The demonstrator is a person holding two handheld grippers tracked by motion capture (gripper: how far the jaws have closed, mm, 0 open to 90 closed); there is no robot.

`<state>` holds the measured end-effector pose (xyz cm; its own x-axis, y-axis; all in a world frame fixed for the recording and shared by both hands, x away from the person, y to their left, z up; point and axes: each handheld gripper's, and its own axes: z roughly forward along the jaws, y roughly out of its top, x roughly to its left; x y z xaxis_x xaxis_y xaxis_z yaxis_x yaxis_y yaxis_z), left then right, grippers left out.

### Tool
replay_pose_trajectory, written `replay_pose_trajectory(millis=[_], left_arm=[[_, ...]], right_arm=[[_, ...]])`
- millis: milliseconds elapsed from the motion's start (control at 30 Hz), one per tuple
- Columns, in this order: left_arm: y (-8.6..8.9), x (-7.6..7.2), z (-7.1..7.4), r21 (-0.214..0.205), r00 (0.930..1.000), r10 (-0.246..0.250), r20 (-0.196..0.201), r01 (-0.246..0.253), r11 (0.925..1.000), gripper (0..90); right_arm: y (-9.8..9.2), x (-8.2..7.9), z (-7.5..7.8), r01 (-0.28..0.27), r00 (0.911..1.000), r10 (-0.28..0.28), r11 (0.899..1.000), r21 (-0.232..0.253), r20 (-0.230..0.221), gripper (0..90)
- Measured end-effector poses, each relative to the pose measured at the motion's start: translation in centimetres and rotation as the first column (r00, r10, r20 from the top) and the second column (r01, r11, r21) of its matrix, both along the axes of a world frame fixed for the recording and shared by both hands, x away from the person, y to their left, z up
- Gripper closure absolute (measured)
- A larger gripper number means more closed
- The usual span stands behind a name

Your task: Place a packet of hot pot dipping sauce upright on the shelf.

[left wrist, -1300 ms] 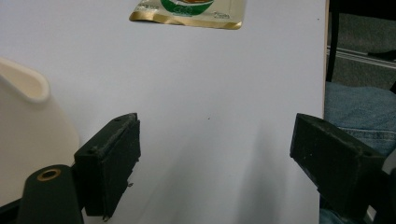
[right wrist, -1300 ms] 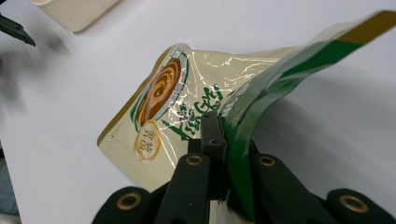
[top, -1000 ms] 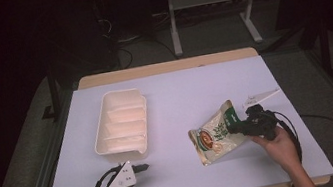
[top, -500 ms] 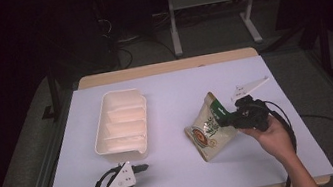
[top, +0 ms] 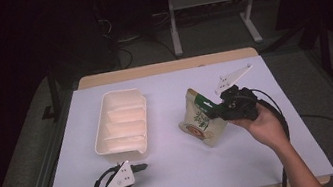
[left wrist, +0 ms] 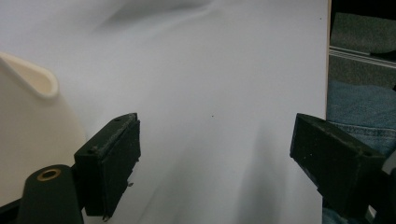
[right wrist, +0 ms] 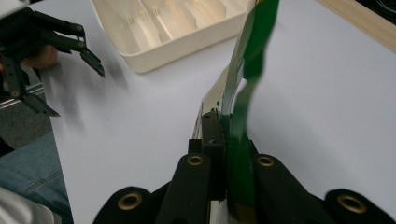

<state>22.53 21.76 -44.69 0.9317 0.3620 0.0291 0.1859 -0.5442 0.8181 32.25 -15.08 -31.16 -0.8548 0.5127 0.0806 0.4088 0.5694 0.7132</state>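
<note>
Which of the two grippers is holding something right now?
The right gripper: its fingers are clamped on the snack bag's green top edge. The left gripper rests open on the table, holding nothing.

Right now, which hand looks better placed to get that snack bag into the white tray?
Right. Its gripper is already shut on the snack bag at its green top. The left gripper rests open near the tray, holding nothing.

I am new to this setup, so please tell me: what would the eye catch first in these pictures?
First, the snack bag right of the table's middle, pinched at its green top edge by the right claw and hanging tilted, its bottom near the white table cover. Next, the cream divided tray to its left, its compartments empty. The left claw waits open at the table's near edge, holding nothing.
</note>
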Motion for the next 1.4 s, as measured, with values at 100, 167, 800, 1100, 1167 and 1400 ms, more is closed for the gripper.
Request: replay_pose_trajectory(millis=[100, 167, 800, 1100, 1167, 1400], left_arm=[[0.0, 0.0, 0.0, 0.002, 1.0, -0.002, 0.0, 0.002, 1.0, 15.7], [0.0, 0.0, 0.0, 0.004, 1.0, -0.003, 0.003, 0.003, 1.0, 15.7], [0.3, 0.0, 0.0, -0.008, 1.0, 0.003, -0.003, -0.003, 1.0, 15.7], [0.3, 0.1, 0.0, -0.011, 1.0, 0.003, -0.003, -0.003, 0.9999, 15.7], [0.4, 0.1, 0.1, -0.013, 1.0, 0.004, -0.003, -0.004, 0.9999, 15.7], [0.5, 0.2, 0.1, -0.022, 0.9999, 0.009, -0.005, -0.009, 0.9997, 15.7]], right_arm=[[0.6, 0.3, 0.5, -0.018, 0.9998, 0.018, 1.0, -0.009, 0.008, 89.5], [1.2, 0.6, 0.8, -0.028, 0.9995, 0.029, 0.999, -0.025, 0.015, 89.5], [6.3, 3.2, 3.1, -0.129, 0.9904, 0.131, 0.991, -0.046, 0.044, 89.5], [8.7, 4.4, 4.3, -0.16, 0.9856, 0.161, 0.987, -0.032, 0.051, 89.5], [9.1, 4.8, 4.5, -0.168, 0.984, 0.169, 0.985, -0.035, 0.055, 89.4], [10.6, 6.1, 5.1, -0.186, 0.9809, 0.187, 0.982, -0.032, 0.053, 89.4]])
